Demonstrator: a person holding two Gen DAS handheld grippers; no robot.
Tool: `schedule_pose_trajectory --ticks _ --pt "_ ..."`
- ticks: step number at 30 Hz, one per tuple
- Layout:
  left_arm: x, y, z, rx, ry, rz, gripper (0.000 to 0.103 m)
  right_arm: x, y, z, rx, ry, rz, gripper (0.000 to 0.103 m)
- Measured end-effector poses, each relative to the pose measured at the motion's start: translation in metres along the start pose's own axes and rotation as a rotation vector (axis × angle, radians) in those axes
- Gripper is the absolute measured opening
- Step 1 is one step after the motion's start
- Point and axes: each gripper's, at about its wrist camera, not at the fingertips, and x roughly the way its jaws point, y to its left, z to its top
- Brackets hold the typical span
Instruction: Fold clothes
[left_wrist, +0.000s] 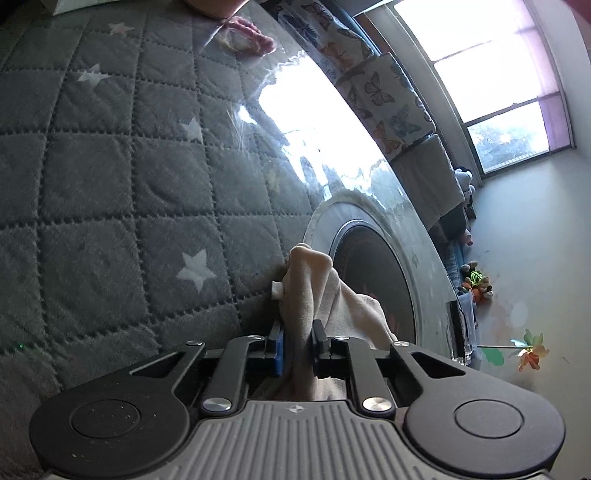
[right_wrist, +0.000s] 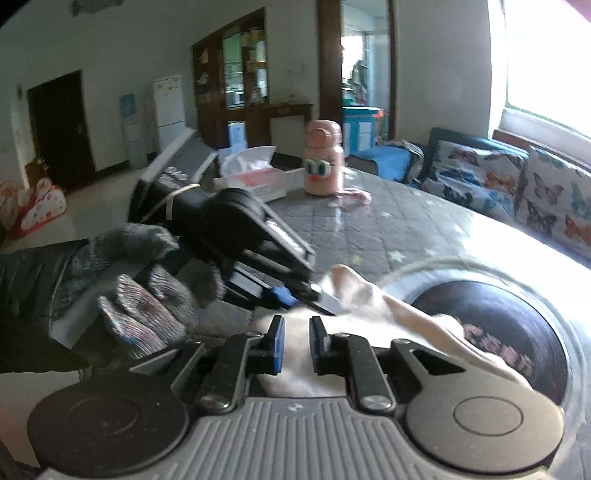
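Observation:
A cream-coloured garment (left_wrist: 314, 291) is bunched up between the fingers of my left gripper (left_wrist: 298, 349), which is shut on it just above the grey quilted table cover (left_wrist: 110, 184). In the right wrist view the same garment (right_wrist: 373, 299) lies over the table in front of my right gripper (right_wrist: 296, 345). The right jaws stand a little apart with the cloth between them; I cannot tell if they pinch it. My left gripper (right_wrist: 314, 291) shows there too, held by a gloved hand (right_wrist: 147, 295), shut on the cloth's far edge.
A round dark mat with a pale rim (left_wrist: 373, 273) lies under the garment (right_wrist: 509, 332). A pink cartoon bottle (right_wrist: 324, 162), a tissue box (right_wrist: 255, 173) and a pink cloth (right_wrist: 351, 195) stand at the table's far end. A butterfly-cushioned sofa (right_wrist: 517, 184) runs under the window.

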Motion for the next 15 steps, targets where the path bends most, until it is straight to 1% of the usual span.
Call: schedule_pose_trajectory --ticks 3,5,6,12,15 --pt "0.001 -0.003 0.000 0.023 -0.004 0.003 0.015 -0.010 -0.018 -0.009 0.049 0.014 -0.061 0.015" --pt "0.001 -0.003 -0.001 0.032 -0.005 0.006 0.015 -0.018 -0.038 -0.020 0.106 0.026 -0.117 0.020" --pt "0.001 -0.003 -0.001 0.036 -0.006 0.007 0.015 -0.022 -0.049 -0.026 0.138 0.032 -0.162 0.022" --pt "0.002 -0.006 -0.003 0.067 -0.011 0.018 0.015 -0.036 -0.115 -0.059 0.327 0.066 -0.367 0.023" --pt "0.002 -0.009 -0.005 0.089 -0.016 0.028 0.015 -0.037 -0.138 -0.071 0.399 0.070 -0.434 0.026"
